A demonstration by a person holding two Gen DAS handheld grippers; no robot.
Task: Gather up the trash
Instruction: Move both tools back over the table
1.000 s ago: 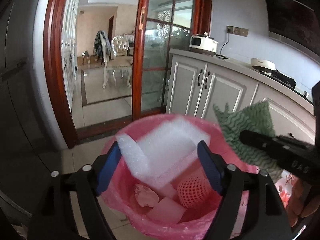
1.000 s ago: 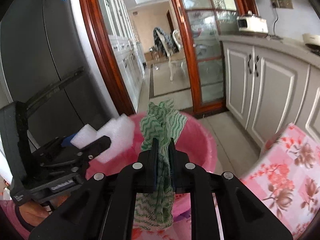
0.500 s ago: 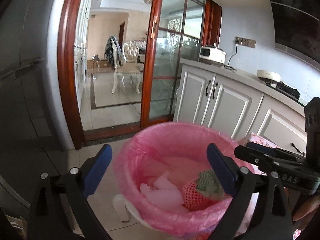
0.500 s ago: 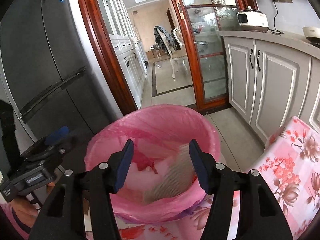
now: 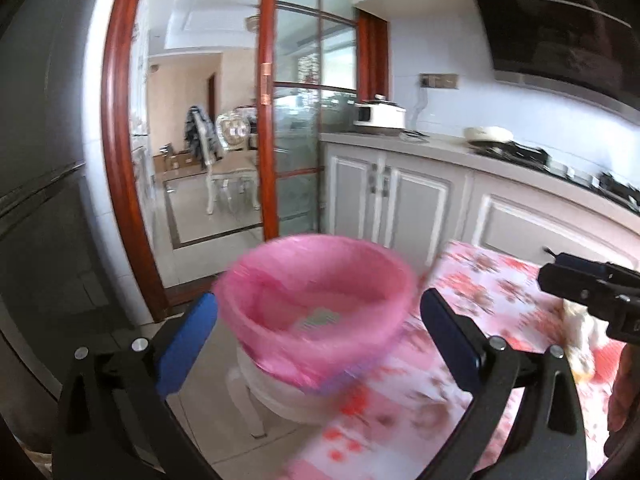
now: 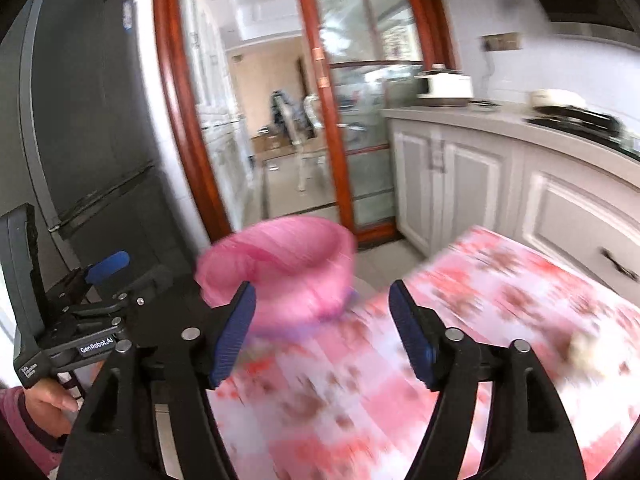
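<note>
Left wrist: left gripper (image 5: 318,320) spread, right gripper (image 6: 322,330) spread

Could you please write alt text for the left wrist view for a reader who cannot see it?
The open, empty left gripper faces a pink-lined trash bin on the kitchen floor, beside a floral tablecloth. The image is motion-blurred; white cabinets and a glass door stand behind.

A home kitchen: white cabinets (image 5: 404,204), stove (image 5: 516,152), refrigerator (image 6: 92,148).

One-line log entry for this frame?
left tool: open, empty | right tool: open, empty | pink-lined bin: green cloth inside | floral table: pale scrap left
</note>
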